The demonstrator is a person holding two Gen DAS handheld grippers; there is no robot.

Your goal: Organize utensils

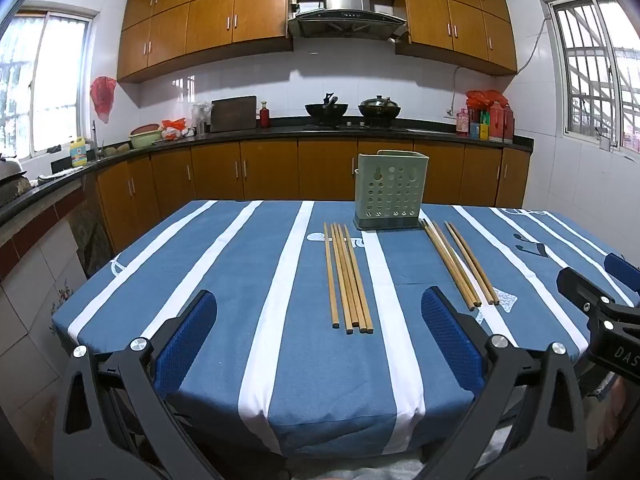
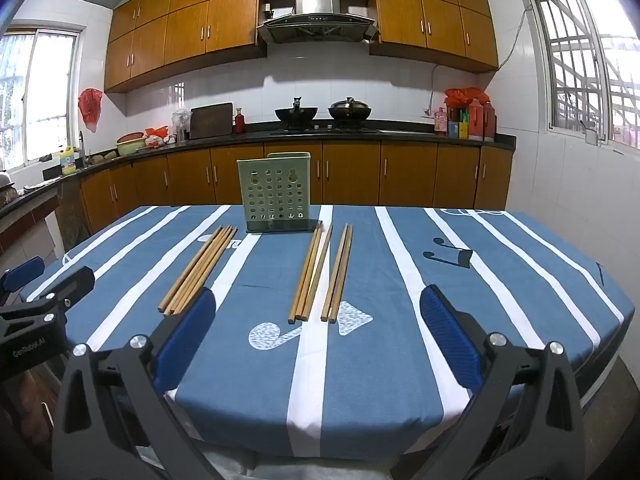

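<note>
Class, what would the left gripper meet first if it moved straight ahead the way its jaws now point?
Probably the near ends of the left bundle of chopsticks, which lie flat on the striped tablecloth ahead of the open left gripper. If it travels above them, the green utensil holder comes next; height is unclear.

Left claw [image 1: 318, 334]: black angular frame, silver screws, blue textured pads [image 1: 450, 336]. Right claw [image 2: 316, 332] matches, white "DAS" lettering.
</note>
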